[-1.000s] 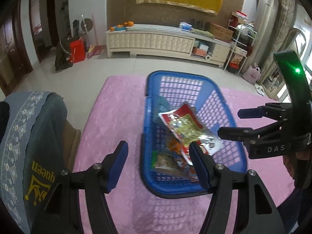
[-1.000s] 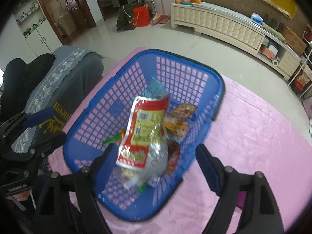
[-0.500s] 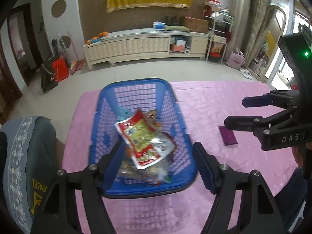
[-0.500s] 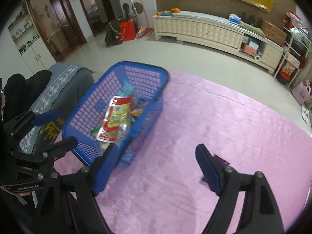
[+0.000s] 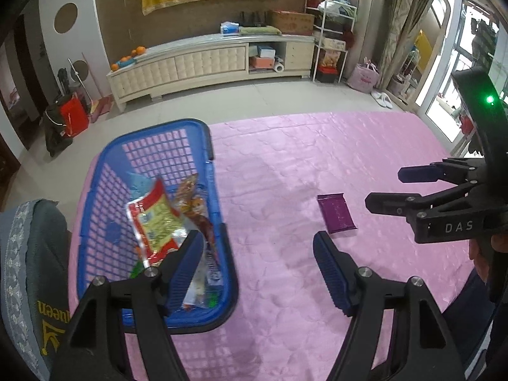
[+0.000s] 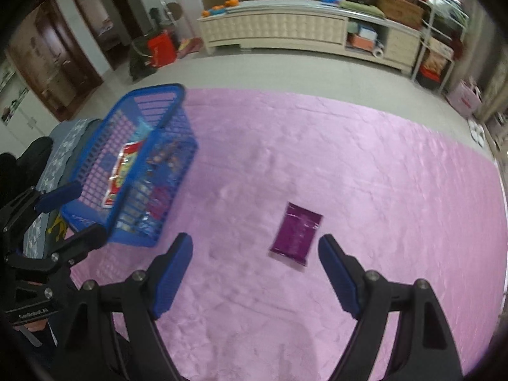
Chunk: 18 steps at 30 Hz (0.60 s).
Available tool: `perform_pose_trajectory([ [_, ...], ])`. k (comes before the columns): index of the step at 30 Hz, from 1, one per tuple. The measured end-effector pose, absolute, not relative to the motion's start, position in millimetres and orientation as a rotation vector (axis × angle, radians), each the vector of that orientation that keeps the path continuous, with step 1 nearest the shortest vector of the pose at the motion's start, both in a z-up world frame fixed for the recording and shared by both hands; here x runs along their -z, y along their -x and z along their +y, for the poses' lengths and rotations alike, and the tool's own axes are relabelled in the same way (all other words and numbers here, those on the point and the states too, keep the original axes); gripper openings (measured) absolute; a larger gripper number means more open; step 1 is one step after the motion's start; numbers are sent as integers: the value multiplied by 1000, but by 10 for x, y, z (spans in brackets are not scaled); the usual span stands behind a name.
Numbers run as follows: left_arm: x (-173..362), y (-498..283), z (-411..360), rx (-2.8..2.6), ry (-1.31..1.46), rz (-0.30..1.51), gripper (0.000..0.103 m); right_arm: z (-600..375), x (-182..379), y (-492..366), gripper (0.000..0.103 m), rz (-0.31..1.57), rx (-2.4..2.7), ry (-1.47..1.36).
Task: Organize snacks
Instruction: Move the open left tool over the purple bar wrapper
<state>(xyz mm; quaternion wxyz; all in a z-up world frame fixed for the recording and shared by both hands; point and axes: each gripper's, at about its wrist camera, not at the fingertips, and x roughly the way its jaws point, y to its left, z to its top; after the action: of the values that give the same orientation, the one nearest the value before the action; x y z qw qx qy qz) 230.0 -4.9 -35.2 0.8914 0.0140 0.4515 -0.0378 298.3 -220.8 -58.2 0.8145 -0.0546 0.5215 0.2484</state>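
A blue plastic basket (image 5: 152, 136) stands on the pink cloth at the left and holds several snack packs, with a red and yellow pack (image 5: 152, 219) on top. The basket also shows in the right wrist view (image 6: 177, 95). A purple snack pack (image 6: 297, 233) lies flat on the cloth; it also shows in the left wrist view (image 5: 336, 212). My right gripper (image 6: 255, 271) is open and empty, just short of the purple pack. My left gripper (image 5: 257, 270) is open and empty, between basket and purple pack. Each gripper shows in the other's view, the right (image 5: 390, 187) and the left (image 6: 70, 212).
The pink cloth (image 5: 285, 165) covers the table. A grey chair back with yellow lettering (image 5: 28, 270) stands at the table's left edge, close to the basket. A long cream cabinet (image 5: 206, 63) and a shelf rack stand far across the floor.
Both grippers have swung right, away from over the basket. The purple pack has come into view and now lies just ahead of the right gripper. Both stay open.
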Motion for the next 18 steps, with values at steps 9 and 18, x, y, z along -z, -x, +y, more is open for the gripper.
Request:
perform_pose_trajectory([
  [9, 461, -2522, -109, 62, -18, 1007, 70, -2376, 821, -3231, 85, 1212, -490, 19],
  [18, 707, -2790, -400, 129, -18, 1078, 70, -2559, 1021, -3414, 85, 1243, -456, 9],
])
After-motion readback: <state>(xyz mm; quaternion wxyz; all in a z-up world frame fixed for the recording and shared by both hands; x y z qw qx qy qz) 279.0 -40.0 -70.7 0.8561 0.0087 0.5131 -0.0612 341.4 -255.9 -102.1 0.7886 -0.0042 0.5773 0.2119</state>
